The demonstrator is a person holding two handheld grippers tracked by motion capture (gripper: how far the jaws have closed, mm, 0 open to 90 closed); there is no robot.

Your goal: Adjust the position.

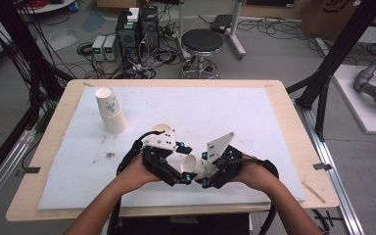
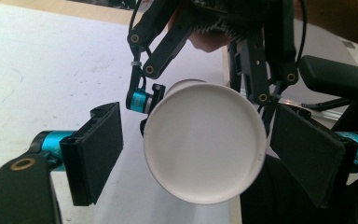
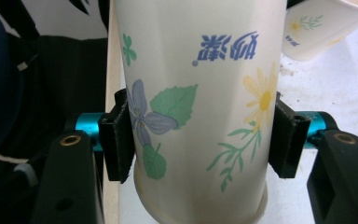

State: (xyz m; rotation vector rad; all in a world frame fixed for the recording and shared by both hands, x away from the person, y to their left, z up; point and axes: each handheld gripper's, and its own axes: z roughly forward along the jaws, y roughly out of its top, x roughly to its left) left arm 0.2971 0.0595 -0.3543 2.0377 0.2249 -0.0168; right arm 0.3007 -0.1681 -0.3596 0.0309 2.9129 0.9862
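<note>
- High view: two hands meet near the front edge of the counter, which is covered by a white mat. The right hand-held gripper grasps a paper cup lying on its side, just above the mat. The left hand-held gripper sits right at that cup. A stack of cups stands well apart, at the far left of the mat. Another cup peeks out just behind the left hand-held gripper.
- Left gripper view: the left hand-held gripper is released; its pads stand either side of the paper cup's round bottom without touching it. The right hand-held gripper holds the cup from behind.
- Right gripper view: the right hand-held gripper is clenched on the flowered paper cup, both pads pressed against its wall. A second cup lies beyond on the mat.
</note>
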